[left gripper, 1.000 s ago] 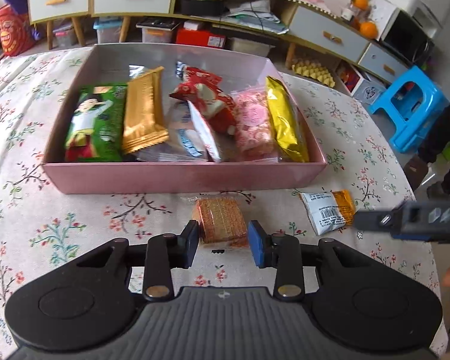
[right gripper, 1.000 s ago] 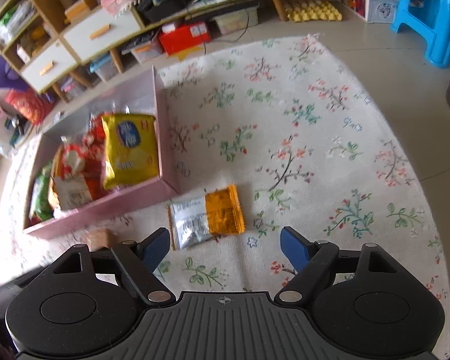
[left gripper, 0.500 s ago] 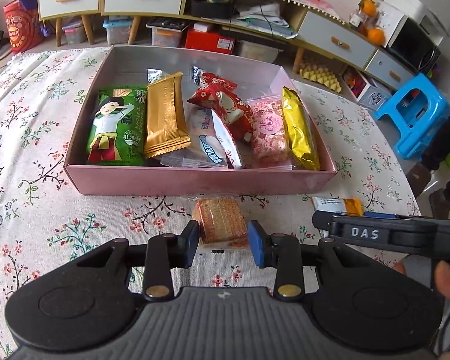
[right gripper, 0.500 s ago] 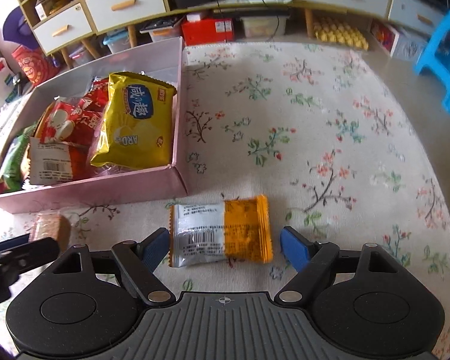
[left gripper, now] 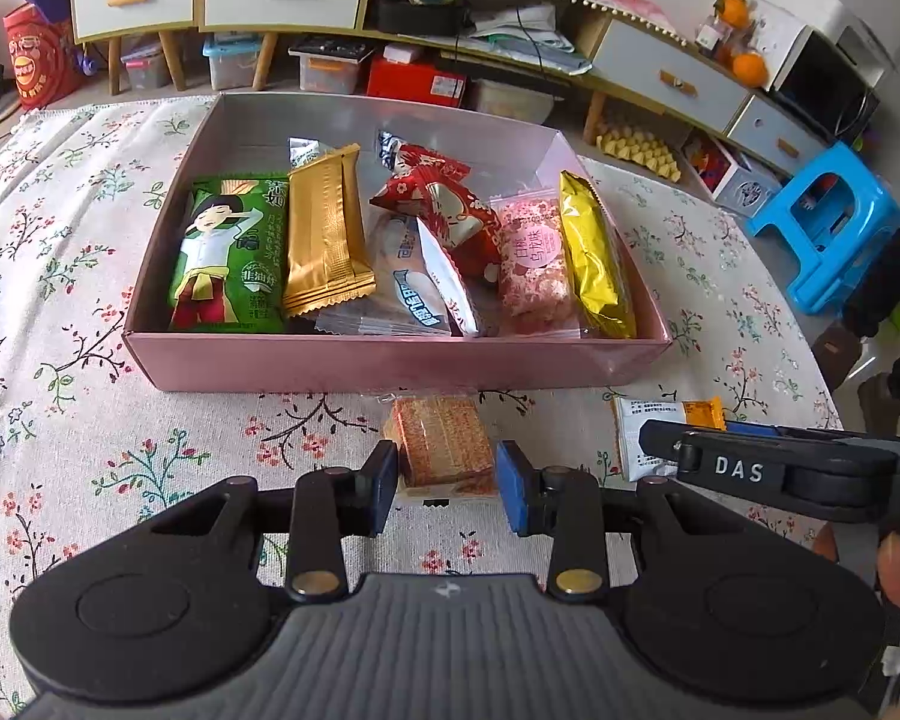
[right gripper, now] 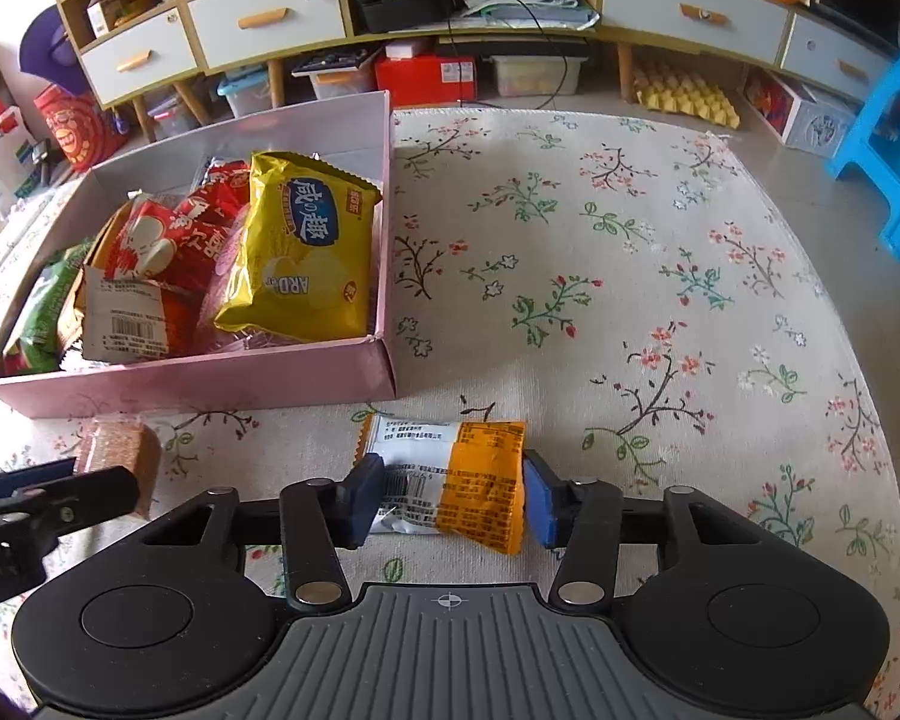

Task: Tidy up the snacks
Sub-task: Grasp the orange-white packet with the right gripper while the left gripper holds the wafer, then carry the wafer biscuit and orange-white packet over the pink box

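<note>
Left tongs (left gripper: 447,483) lie low over the floral-cloth counter (left gripper: 60,252), jaws straddling a clear-wrapped brown square biscuit (left gripper: 441,447) without pinching it. Right tongs (right gripper: 450,501) press both pads against a crinkly white-and-orange foil packet (right gripper: 450,483) beside the pink cardboard box (right gripper: 210,387).

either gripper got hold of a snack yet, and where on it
Right gripper pinches the orange-and-white foil snack packet across its two short ends. Left gripper straddles the brown clear-wrapped biscuit block; contact unclear.
</note>
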The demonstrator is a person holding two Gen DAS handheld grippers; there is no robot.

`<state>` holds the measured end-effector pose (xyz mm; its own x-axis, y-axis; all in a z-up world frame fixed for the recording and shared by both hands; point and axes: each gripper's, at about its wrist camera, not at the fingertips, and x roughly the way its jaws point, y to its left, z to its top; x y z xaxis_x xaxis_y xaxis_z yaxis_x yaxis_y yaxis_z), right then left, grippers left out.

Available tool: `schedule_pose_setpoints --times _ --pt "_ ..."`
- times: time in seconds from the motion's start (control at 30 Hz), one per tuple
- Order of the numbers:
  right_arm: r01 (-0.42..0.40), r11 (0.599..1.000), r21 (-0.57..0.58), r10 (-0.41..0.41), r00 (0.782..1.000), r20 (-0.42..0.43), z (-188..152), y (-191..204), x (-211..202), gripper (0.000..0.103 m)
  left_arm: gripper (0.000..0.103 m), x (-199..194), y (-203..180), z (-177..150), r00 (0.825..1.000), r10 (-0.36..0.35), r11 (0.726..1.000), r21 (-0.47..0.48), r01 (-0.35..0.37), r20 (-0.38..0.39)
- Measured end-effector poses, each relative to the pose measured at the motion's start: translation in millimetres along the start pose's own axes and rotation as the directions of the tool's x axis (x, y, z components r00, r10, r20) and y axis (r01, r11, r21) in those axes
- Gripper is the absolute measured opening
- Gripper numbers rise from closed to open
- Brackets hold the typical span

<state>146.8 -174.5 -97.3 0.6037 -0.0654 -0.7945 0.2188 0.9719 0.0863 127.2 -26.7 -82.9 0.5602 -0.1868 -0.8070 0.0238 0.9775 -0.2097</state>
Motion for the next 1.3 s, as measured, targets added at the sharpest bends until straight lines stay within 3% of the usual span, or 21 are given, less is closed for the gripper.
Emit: schedule_pose_setpoints --times 0.3,0.5,0.8,1.3 --pt "-0.022 0.998 0.056 0.022 1.0 -0.014 1.6 -4.5 -8.5 0.036 0.033 -0.5 -1.7 -0.4 1.0 0.001 1.0 0.004 -0.001 0.0" --pt "-0.057 0.993 0.108 0.057 0.998 0.003 5.5 -10.9 -18.9 0.017 0.033 -1.3 -1.3 0.5 1.0 0.0 1.0 0.006 0.0 0.005" --pt "-0.132 0.972 0.192 0.129 0.991 0.031 10.3 -24.8 -32.2 0.006 0.033 -4.1 -1.4 1.7 1.0 -0.006 1.0 0.009 0.006 0.014" --pt "-0.166 0.965 0.204 0.154 0.985 0.072 14.6 -25.5 -51.5 0.004 0.033 -14.0 -1.2 6.3 0.998 -0.041 0.999 0.005 0.041 0.037"
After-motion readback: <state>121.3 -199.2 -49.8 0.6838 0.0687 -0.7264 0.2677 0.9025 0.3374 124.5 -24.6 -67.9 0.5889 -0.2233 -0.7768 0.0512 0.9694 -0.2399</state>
